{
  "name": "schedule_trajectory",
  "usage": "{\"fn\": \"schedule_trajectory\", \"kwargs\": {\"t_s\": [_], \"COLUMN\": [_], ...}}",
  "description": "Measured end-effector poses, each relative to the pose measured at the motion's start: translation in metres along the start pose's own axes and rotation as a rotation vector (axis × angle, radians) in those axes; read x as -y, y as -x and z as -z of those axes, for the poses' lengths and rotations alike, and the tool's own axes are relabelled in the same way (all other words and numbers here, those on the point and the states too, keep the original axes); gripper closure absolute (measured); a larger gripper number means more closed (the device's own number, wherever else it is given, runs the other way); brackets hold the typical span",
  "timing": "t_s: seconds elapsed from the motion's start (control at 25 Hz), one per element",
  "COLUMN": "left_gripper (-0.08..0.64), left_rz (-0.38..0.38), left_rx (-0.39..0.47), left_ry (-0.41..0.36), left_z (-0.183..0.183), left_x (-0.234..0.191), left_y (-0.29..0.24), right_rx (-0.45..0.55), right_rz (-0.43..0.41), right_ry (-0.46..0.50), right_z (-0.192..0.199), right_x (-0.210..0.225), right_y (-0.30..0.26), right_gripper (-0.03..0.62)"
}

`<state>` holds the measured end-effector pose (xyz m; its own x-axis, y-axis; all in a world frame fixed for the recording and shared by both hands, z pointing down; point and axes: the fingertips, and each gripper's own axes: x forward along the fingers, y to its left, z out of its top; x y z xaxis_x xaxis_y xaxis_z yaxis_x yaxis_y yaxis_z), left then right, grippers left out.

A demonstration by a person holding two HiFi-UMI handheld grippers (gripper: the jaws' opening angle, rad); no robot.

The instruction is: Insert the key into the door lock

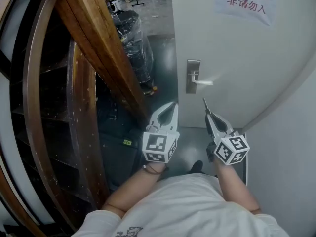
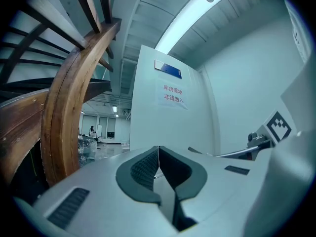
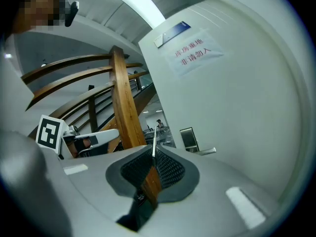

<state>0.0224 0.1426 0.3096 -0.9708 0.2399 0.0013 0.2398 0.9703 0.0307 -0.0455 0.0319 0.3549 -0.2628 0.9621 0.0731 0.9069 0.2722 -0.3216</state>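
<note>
A white door [image 1: 237, 48] stands ahead with a metal lock plate [image 1: 193, 76] and a lever handle [image 1: 203, 83]. My right gripper [image 1: 209, 114] is shut on a key. The key's thin metal blade [image 3: 154, 141] sticks out past the tips and its brown head [image 3: 151, 180] sits between the pads. It points level at the door, short of the lock plate [image 3: 188, 138] and a little to its right in the head view. My left gripper [image 1: 172, 105] is shut and holds nothing, its pads together [image 2: 158, 151]. It hangs beside the right gripper, below the lock.
A curved wooden stair stringer [image 1: 101, 48] rises close on the left. Black plastic-wrapped things [image 1: 132, 36] stand beyond it by the door's edge. A white wall [image 1: 291, 147] closes in on the right. A paper sign [image 1: 244, 1] is stuck high on the door.
</note>
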Motion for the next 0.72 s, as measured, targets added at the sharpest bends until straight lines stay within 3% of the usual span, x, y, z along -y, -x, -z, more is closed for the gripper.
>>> {"fn": "schedule_trajectory", "kwargs": {"t_s": [0.32,0.56,0.72], "left_gripper": [0.552,0.551,0.496], "left_rz": [-0.066,-0.082,-0.076], "left_rx": [-0.014,0.003,0.008], "left_ry": [0.006,0.02,0.032], "left_z": [0.023,0.035,0.042], "left_x": [-0.018,-0.025,-0.04], "left_y": [-0.087,-0.133,-0.158], "right_rx": [-0.073,-0.138,-0.16], "right_rz": [-0.09,-0.145,-0.163], "right_ry": [-0.088,-0.159,-0.206], "right_z": [0.007,0.019,0.03], "right_x": [0.083,0.115,0.125], "right_y": [-0.056,-0.088,-0.11], "right_gripper": [0.568,0.568,0.568]}}
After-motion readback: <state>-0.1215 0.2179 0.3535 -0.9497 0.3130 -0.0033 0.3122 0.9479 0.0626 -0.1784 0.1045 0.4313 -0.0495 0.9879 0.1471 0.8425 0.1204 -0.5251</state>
